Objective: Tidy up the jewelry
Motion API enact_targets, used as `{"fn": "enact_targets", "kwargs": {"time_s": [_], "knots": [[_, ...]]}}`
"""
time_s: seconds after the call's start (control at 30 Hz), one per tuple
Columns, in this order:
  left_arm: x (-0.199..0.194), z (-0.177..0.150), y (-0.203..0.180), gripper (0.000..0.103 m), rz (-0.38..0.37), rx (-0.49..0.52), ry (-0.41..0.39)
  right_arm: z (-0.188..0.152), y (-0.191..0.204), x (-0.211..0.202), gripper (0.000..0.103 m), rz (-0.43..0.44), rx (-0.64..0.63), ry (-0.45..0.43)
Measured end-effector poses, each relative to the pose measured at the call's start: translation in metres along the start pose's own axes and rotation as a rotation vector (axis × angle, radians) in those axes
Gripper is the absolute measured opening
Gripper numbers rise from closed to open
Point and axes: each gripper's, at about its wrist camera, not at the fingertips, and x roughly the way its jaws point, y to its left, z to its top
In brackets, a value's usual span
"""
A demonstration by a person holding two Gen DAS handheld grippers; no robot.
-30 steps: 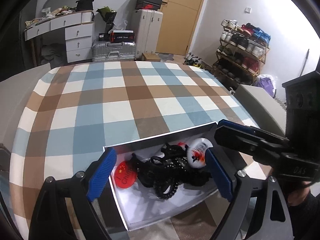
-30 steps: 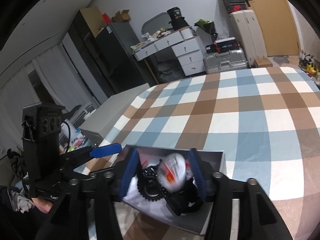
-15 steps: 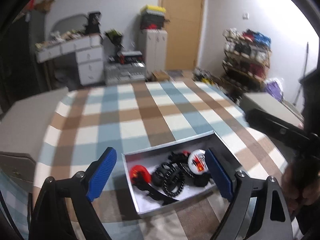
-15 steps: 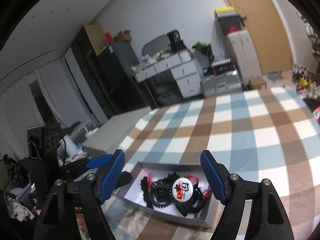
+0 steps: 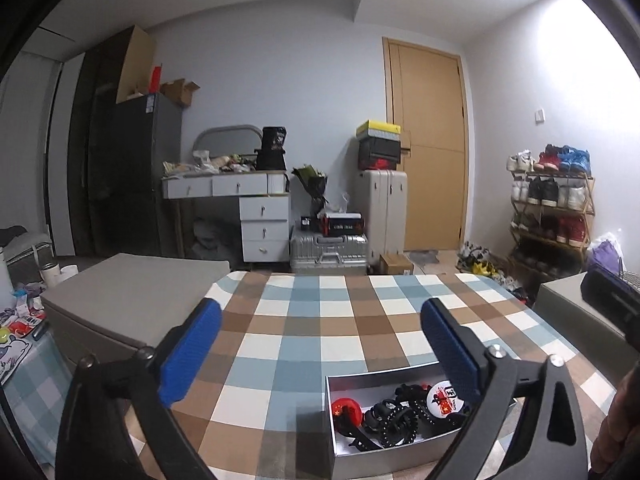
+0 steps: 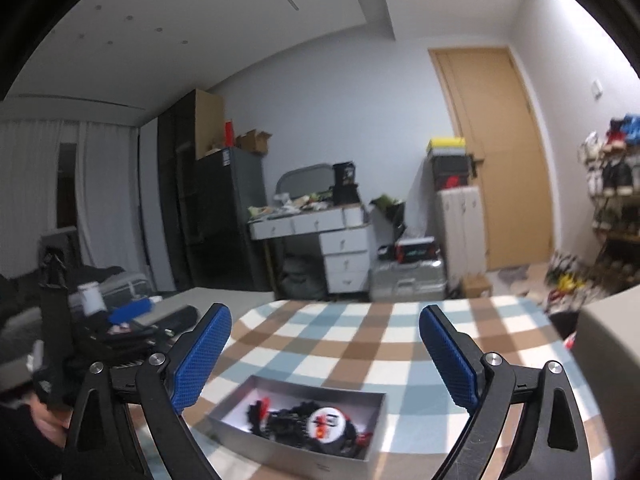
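One red badge, left view only

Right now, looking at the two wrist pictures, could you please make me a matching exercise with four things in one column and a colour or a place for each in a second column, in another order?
Things:
1. round red badge
2. round white badge with red print
3. shallow silver tray
4. black coiled hair ties

Descriptions:
A. lies between the two badges in the tray
B. at the tray's left end in the left wrist view
C. stands on the checked tablecloth
D. at the tray's right end in the left wrist view

Pairs: 1-B, 2-D, 3-C, 4-A
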Motion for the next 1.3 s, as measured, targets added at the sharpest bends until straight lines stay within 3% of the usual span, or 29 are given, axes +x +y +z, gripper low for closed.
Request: {"fn": "enact_targets", "kwargs": {"time_s": [0.2, 0.53, 0.83, 1.03, 1.3], "knots": [[0.002, -0.019, 0.006, 0.099, 0.039, 0.002, -0.015, -0.021, 0.002, -0.005, 0.096, -0.040, -0.057, 0.009], [0.000, -0.033, 0.002, 0.102, 0.067, 0.012, -0.005, -0.039, 0.003, 0.004, 0.096, 0.003, -0.053, 0.077], [-0.001, -0.041, 0.001, 0.102, 0.051, 0.004, 0.025, -0.052, -0.005, 0.012, 0.096, -0.016, -0.007, 0.148], [0.006, -0.042, -0.003, 0.102, 0.037, 0.010, 0.098, -0.054, -0.001, 0.021, 0.096, -0.040, -0.038, 0.195], [0.004, -0.043, -0.004, 0.102, 0.024, 0.013, 0.097, -0.057, 0.001, 0.022, 0.096, -0.044, -0.060, 0.206]]}}
